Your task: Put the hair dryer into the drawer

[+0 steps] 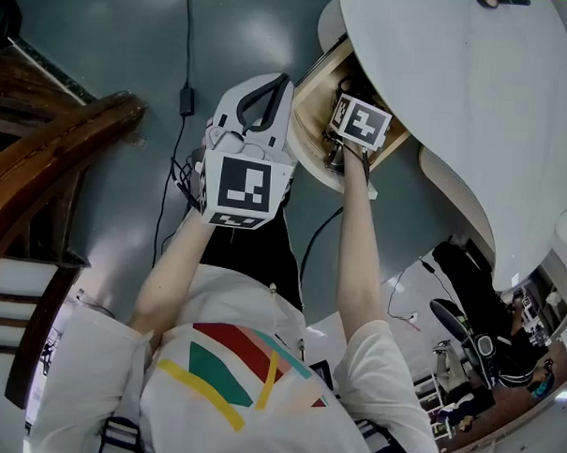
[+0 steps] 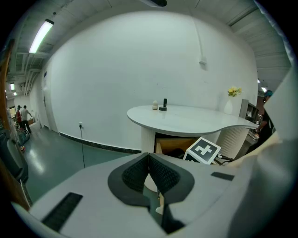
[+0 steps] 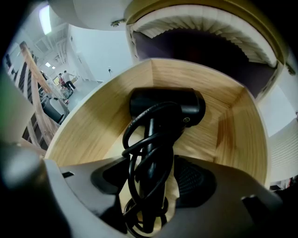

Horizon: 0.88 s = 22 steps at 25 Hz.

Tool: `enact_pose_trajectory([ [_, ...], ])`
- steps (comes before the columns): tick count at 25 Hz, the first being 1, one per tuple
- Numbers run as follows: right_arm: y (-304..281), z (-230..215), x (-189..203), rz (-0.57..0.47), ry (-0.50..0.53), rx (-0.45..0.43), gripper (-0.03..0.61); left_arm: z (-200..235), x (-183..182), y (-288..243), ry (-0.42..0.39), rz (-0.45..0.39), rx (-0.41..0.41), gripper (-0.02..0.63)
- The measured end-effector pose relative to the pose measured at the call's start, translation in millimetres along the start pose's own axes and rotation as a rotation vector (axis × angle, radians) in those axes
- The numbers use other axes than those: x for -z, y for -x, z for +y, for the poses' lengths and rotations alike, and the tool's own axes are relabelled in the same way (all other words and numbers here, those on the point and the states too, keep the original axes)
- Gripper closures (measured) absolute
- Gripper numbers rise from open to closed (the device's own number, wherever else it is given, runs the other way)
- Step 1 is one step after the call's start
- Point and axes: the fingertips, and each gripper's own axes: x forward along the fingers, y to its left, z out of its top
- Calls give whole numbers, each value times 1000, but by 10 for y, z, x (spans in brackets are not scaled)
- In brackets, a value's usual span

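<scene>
The black hair dryer (image 3: pixel 167 109) lies in the open wooden drawer (image 3: pixel 93 121), its cord wound round the handle. My right gripper (image 3: pixel 151 179) points steeply down into the drawer (image 1: pixel 312 105). Its jaws straddle the handle, and a gap shows beside the right pad (image 3: pixel 195 179), so it is open. In the head view the right gripper (image 1: pixel 341 158) sits at the drawer's front edge under its marker cube. My left gripper (image 1: pixel 266 98) hovers to the left of the drawer, shut with nothing in it. In the left gripper view its pads (image 2: pixel 160 172) meet in front of the drawer (image 2: pixel 174 144).
The drawer hangs under a white curved table (image 1: pixel 458 88) carrying small items (image 2: pixel 160 106) and a flower vase (image 2: pixel 231 100). A wooden stair rail (image 1: pixel 52 154) is at the left. A cable with an adapter (image 1: pixel 187 99) lies on the grey floor. An office chair (image 1: pixel 466 341) stands at the lower right.
</scene>
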Motion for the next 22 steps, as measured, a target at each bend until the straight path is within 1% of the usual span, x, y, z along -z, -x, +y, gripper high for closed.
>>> enact_pose_trajectory([
  [3,49,-26,-42,-10,20,31,275,14,-33,43,3,-8,-4,597],
  [6,158,-40,-94,-27,64,75,273,14,-113,112,1,-26,-3,597],
  [10,346,-38,-186,-56,95,106,273,3,-281,209,-6,-58,-2,597],
  [11,390,-48,-220,-68,113,127,273,0,-323,232,-6,-66,-2,597],
  [15,505,-63,-351,-88,228,262,273,16,-500,303,-17,-105,-3,597],
  [17,556,-46,-352,-86,271,299,273,16,-569,363,-19,-117,-3,597],
  [19,632,-31,-364,-89,278,300,273,19,-644,415,-23,-131,-4,597],
  [22,743,53,-428,-99,231,257,274,76,-747,480,-27,-157,-12,597],
])
